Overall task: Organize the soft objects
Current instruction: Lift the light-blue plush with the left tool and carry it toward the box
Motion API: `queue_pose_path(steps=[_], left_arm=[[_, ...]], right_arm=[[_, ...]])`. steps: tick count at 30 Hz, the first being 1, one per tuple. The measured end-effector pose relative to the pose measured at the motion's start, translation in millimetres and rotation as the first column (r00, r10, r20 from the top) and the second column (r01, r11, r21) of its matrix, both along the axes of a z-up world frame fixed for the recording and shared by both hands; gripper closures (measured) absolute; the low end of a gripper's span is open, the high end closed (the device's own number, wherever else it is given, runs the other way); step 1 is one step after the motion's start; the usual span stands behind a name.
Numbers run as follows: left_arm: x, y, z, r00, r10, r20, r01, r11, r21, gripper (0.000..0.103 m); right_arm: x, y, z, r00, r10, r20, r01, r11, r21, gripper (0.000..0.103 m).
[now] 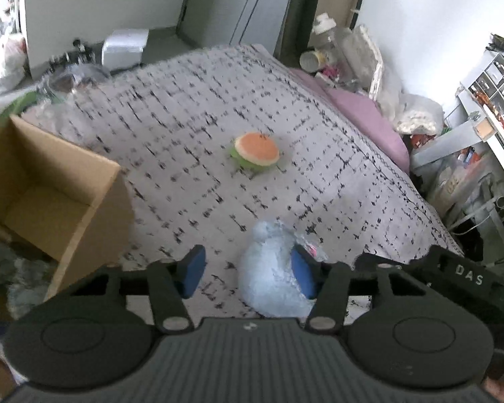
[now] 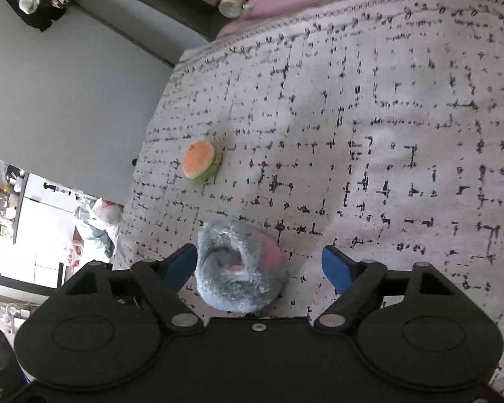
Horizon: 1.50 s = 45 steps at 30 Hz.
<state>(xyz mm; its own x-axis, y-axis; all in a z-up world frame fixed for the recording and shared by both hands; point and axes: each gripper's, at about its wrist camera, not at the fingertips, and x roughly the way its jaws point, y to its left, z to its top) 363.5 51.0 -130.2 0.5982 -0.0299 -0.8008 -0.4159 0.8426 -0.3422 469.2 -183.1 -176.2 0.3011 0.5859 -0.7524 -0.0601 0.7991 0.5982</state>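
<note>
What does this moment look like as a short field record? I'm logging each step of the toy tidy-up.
surface: bed with a grey patterned blanket
left gripper: open, straddling the light blue plush, its right pad against the toy
right gripper: open, around the grey fuzzy plush, pads not closed on it
loose item: burger plush, lying apart from both grippers
container: cardboard box, open, at the blanket's left edge in the left wrist view
in box: cannot tell
</note>
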Motion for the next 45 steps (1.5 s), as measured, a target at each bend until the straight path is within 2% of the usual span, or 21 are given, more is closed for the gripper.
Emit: queue_pose_path(steps=[2, 5, 9, 13, 18, 21, 25, 29, 45], left_arm=[[7.6, -2.3, -9.7, 1.000, 0.002, -0.008, -0.002, 1.000, -0.026, 0.056], [15.6, -5.7, -18.1, 1.000, 0.005, -0.010, -0.005, 0.999, -0.042, 0.057], [23.9, -9.8, -30.3, 0.999, 0.019, -0.041, -0.021, 0.999, -0.046, 0.062], [28.8, -11.6, -43.0, 0.998, 0.026, -0.051, -0.030, 0.996, -0.088, 0.065], [35.6, -15.9, -51.9, 0.995, 0.046, -0.089, -0.055, 0.994, -0.092, 0.064], [37.6, -15.0, -53.0, 0.993, 0.068, -0.098, -0.078, 0.992, -0.102, 0.065], [34.5, -17.7, -52.1, 0.994, 0.068, -0.083, -0.078, 0.990, -0.119, 0.073], [30.1, -23.8, -40.9, 0.995, 0.077, -0.065, -0.083, 0.992, -0.091, 0.079], [-6.1, -27.4, 28.4, 0.990, 0.113, 0.083, -0.114, 0.993, 0.011, 0.080]], right_arm=[[3.9, 3.8, -7.3, 1.000, 0.014, -0.020, -0.014, 1.000, 0.007, 0.031], [9.6, 8.3, -16.9, 0.999, 0.029, -0.046, -0.028, 0.999, 0.019, 0.037], [15.2, 12.2, -29.1, 0.996, 0.036, -0.078, -0.034, 0.999, 0.019, 0.041], [21.0, 14.4, -42.5, 0.991, 0.044, -0.129, -0.040, 0.999, 0.034, 0.045], [25.7, 8.4, -55.9, 0.984, 0.011, -0.175, -0.002, 0.999, 0.052, 0.045], [25.5, 8.7, -57.0, 0.986, 0.010, -0.166, 0.000, 0.998, 0.063, 0.050], [23.9, 10.3, -58.3, 0.987, 0.037, -0.158, -0.020, 0.994, 0.109, 0.076], [18.5, 12.2, -46.8, 0.993, 0.066, -0.095, -0.056, 0.993, 0.107, 0.077], [-3.8, 10.5, 9.3, 0.989, 0.124, 0.076, -0.139, 0.961, 0.241, 0.078]])
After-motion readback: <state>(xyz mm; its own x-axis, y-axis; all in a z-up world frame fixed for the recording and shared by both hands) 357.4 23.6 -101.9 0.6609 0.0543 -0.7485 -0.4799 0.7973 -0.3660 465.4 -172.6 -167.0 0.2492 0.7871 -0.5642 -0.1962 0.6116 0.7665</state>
